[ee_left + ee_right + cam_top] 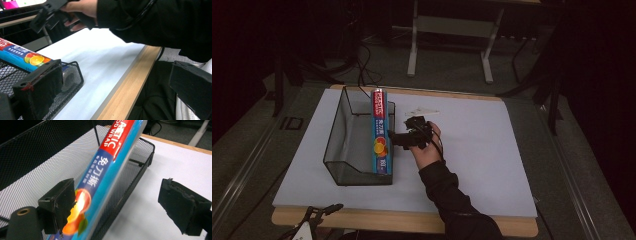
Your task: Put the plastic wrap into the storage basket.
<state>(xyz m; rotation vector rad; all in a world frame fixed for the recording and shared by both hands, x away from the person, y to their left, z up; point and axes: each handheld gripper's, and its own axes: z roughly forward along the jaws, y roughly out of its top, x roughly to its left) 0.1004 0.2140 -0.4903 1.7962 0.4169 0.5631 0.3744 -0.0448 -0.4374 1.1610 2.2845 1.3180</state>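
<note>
A long blue and red plastic wrap box (381,131) lies tilted along the right side of a black mesh basket (334,137), leaning on its right wall. My right gripper (393,139) is held in a hand just right of the box with its jaws open. In the right gripper view the box (105,175) runs past the left pad of my right gripper (120,195), and neither pad presses on it. My left gripper (319,212) hangs off the table's near edge, open and holding nothing. From the left gripper view (116,90) I see the basket's corner (72,82) and the box (25,56).
The basket stands on a white mat (482,150) that covers a wooden table (412,220). A small white scrap (422,111) lies on the mat behind the right hand. Metal stand legs (447,45) and cables are on the floor beyond the table.
</note>
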